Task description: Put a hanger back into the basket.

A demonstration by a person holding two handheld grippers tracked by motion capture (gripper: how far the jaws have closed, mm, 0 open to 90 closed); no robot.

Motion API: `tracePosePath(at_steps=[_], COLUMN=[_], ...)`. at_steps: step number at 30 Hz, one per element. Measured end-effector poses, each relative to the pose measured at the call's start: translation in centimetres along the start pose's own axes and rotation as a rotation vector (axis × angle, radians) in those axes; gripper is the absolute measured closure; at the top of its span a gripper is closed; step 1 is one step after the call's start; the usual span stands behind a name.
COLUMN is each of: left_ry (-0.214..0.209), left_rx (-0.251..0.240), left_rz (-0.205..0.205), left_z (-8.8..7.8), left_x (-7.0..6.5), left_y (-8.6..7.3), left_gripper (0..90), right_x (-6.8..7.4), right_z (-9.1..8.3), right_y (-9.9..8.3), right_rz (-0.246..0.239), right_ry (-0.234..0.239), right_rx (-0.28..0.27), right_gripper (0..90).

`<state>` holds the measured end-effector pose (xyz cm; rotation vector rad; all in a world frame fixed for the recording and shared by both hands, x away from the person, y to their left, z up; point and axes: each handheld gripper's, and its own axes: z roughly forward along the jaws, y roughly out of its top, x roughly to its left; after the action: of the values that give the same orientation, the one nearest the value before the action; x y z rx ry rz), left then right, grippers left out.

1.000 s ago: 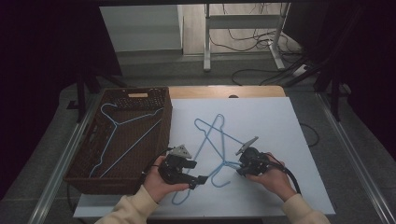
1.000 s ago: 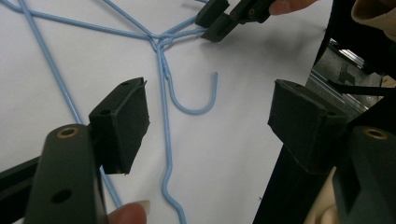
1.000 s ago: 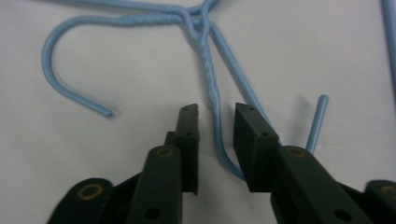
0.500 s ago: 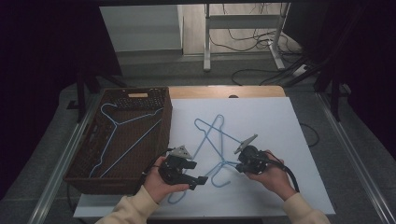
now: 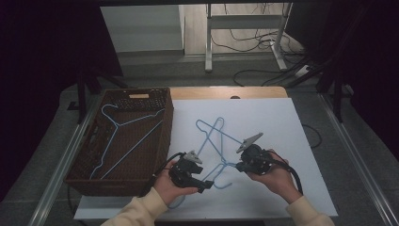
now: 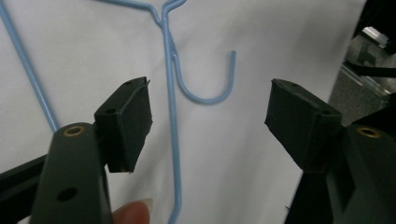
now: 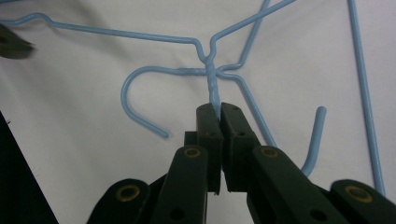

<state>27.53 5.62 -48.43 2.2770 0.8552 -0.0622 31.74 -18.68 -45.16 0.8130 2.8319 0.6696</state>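
My right gripper hides the end of the hanger neck it pinches, and that hanger's arms run off the top of the right gripper view. In the left gripper view a second hanger is cut off at top and bottom. From above, I cannot tell how the two tangle, and my left hand covers part of a wire.

**Three Hangers, One Basket, Two Grippers**

Two light-blue wire hangers lie crossed on one white tabletop; a third blue wire hanger sits in one brown woven basket. Two black handheld grippers, left and right.
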Motion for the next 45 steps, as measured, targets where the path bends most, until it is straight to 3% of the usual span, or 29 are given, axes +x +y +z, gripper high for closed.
tracePosePath(at_steps=[4,6,10,17,23,24,26,27,28,30,34,35,36,39,41,42,45], left_ry=[0.041,0.039,0.059,0.056,0.059,0.065,0.070,0.072,0.081,0.083,0.073,0.073,0.065,0.058,0.053,0.044,0.045], left_rx=[0.024,0.031,0.064,0.101,0.094,0.084,0.082,0.076,0.057,0.037,-0.012,-0.012,-0.031,-0.052,-0.066,-0.085,-0.113], left_rz=[0.005,-0.001,-0.026,-0.048,-0.063,-0.069,-0.071,-0.074,-0.080,-0.084,-0.090,-0.090,-0.094,-0.097,-0.097,-0.103,-0.108], left_z=[1.2,1.6,3.1,3.6,3.4,3.3,3.1,3.0,2.7,2.3,1.3,1.3,0.7,0.1,-0.3,-0.7,-1.5], left_x=[0.3,0.4,0.8,0.9,0.9,0.9,1.0,1.0,1.1,1.1,1.0,1.0,0.9,0.8,0.6,0.5,0.5], left_y=[0.3,0.3,0.4,0.4,0.5,0.4,0.4,0.4,0.4,0.4,0.6,0.6,0.8,0.8,0.9,1.0,1.1], left_gripper=[39.1,42.5,55.6,83.1,85.6,85.7,85.8,85.8,85.9,85.9,86.0,86.1,86.1,86.1,86.1,86.1,86.1], right_x=[0.1,0.1,0.2,0.3,0.3,0.4,0.3,0.3,0.0,-0.6,-2.6,-2.6,-3.9,-5.7,-6.2,-6.7,-6.8], right_z=[-0.1,-0.2,-0.2,-0.3,-0.5,-0.8,-1.6,-1.6,-2.8,-4.2,-6.1,-6.1,-6.3,-5.4,-5.0,-4.4,-3.9], right_y=[0.0,0.1,0.0,0.0,-0.1,-0.2,-0.4,-0.4,-0.7,-1.4,-3.5,-3.5,-4.7,-6.4,-6.9,-7.3,-7.3], right_rz=[-0.002,-0.005,-0.005,-0.008,-0.014,-0.012,0.000,0.000,0.033,0.075,0.197,0.197,0.253,0.317,0.335,0.345,0.336], right_ry=[0.000,-0.002,0.004,0.007,0.012,0.006,-0.002,-0.002,-0.001,-0.011,-0.036,-0.036,-0.023,-0.005,-0.001,-0.006,-0.011], right_rx=[-0.006,-0.012,-0.013,-0.018,-0.043,-0.070,-0.125,-0.125,-0.216,-0.323,-0.473,-0.473,-0.499,-0.489,-0.481,-0.451,-0.425], right_gripper=[87.1,87.1,87.0,86.9,82.9,73.4,63.4,63.4,57.0,52.3,46.5,46.5,46.4,47.1,47.1,46.4,44.8])
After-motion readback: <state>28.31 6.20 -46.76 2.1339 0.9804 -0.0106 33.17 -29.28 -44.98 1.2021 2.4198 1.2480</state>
